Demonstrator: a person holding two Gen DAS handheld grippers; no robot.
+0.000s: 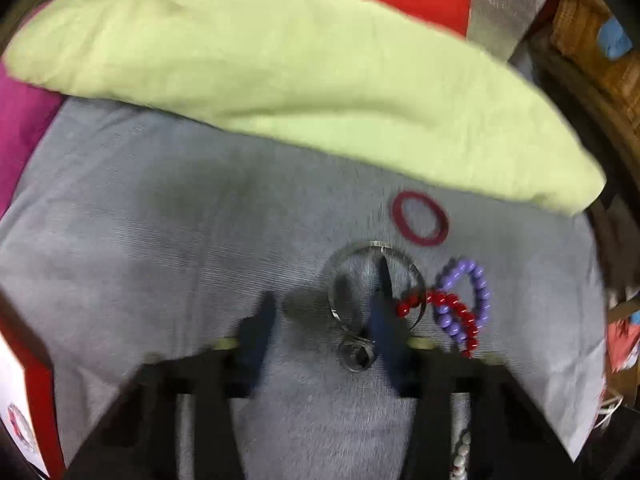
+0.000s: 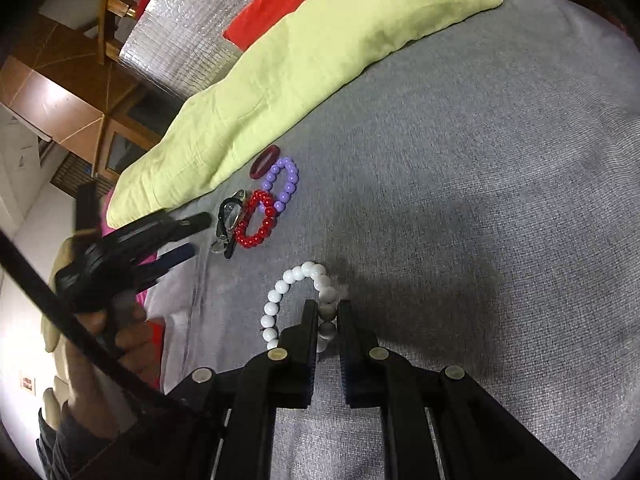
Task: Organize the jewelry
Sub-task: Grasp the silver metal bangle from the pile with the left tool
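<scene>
1. The white round-bead bracelet [image 2: 298, 304] lies on the grey ribbed fabric bed cover [image 2: 480, 200], nearest the right wrist camera. One side of its loop runs between the fingers of the right gripper [image 2: 327, 312].
2. The right gripper is closed on that strand: both jaws press against the beads. This is judged to be a pinch grip for lifting the bracelet clear of the other pieces.
3. Farther out lies a loose cluster: a red glossy-bead bracelet [image 2: 256, 224], a purple bead bracelet [image 2: 285, 182] touching it, and a dark red plain ring-shaped bangle [image 2: 264, 162] just beside the purple one.
4. A thin silver metal hoop with a small ring attached [image 1: 374, 292] lies against the red beads. The cluster looks like the unsorted group.
5. The left gripper [image 1: 326, 292] hangs above the silver hoop. One finger [image 1: 384, 312] stands inside the hoop, the other [image 1: 260, 328] outside it.
6. The left jaws stand apart and are not seen pressing on the metal. Straddling the rim is judged to be preparation for clamping it. The left view is blurred, so contact cannot be confirmed.
7. A pale green soft cushion [image 2: 304, 60] borders the cluster on the far side.
</scene>
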